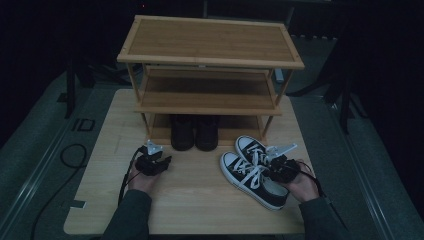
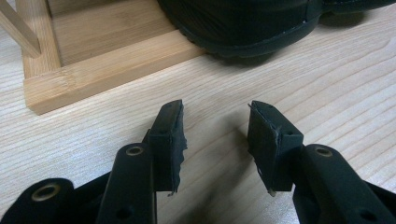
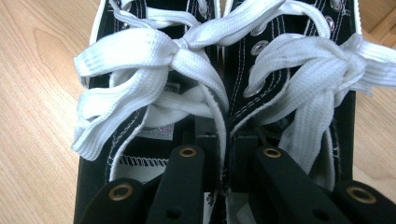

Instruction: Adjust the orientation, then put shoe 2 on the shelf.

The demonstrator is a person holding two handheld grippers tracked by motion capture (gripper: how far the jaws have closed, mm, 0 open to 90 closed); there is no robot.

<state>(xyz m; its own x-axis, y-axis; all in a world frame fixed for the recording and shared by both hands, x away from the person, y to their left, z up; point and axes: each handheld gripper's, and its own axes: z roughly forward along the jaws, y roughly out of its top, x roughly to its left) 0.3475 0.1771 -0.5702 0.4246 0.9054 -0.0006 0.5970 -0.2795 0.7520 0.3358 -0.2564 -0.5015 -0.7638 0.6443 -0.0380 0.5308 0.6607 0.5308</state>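
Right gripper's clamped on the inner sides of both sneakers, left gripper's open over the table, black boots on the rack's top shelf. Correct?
Not quite. The black boots stand on the bottom level of the rack, not its top shelf, as the high view shows. The rest holds: the right gripper is clamped on the inner sides of both sneakers, and the left gripper is open over the table.
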